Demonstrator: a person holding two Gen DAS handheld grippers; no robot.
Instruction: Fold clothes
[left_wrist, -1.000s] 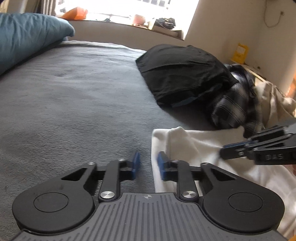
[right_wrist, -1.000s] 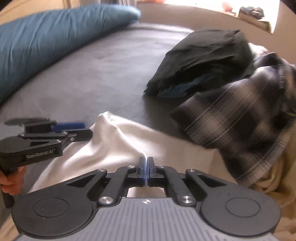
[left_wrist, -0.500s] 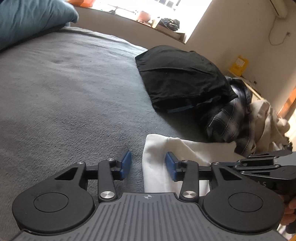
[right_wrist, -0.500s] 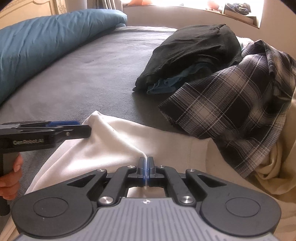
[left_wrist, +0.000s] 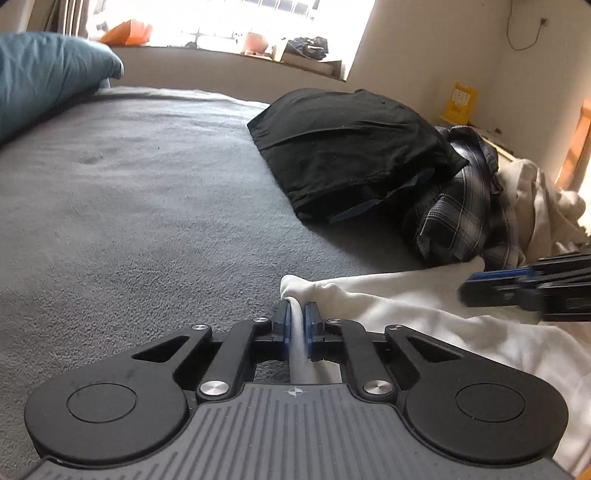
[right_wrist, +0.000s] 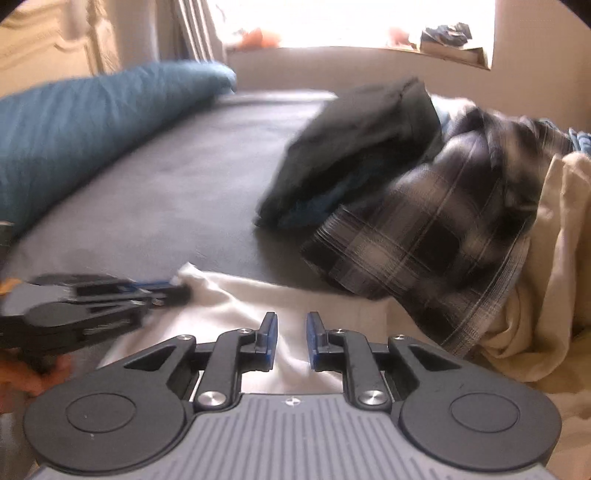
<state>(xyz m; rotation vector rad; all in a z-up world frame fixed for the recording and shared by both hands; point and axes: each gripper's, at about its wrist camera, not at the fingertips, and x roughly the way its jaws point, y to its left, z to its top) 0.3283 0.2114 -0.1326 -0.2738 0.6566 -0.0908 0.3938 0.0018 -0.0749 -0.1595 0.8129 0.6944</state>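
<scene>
Left wrist view: we see the left gripper (left_wrist: 297, 317) at lower centre of the frame, its jaws closing on a fold of the white garment (left_wrist: 424, 306), which runs between the two blue pads. The garment lies on the grey bed cover (left_wrist: 147, 203) and spreads from the centre toward the lower right of the frame. The right gripper (left_wrist: 465, 291) enters from the right edge, just above the cloth.

In the right wrist view, the right gripper (right_wrist: 291, 332) sits at lower centre with its jaws opening; the pads stand apart over the white garment (right_wrist: 236, 310) and no cloth is pinched between them. The left gripper (right_wrist: 173, 288) shows at lower left, at the garment's corner.

We judge the garment to be light, soft and limp: it will drape and sag from any single hold, and thin fabric can slip out of a shallow pinch. We recommend taking hold at an edge or corner, with a doubled layer deep between the pads, and holding two well-separated points so that the edge stays taut.

A black folded pile (left_wrist: 351, 155), a plaid shirt (left_wrist: 461, 221) and a cream cloth (left_wrist: 535, 199) lie at upper right of that frame, apart from the working area.
</scene>
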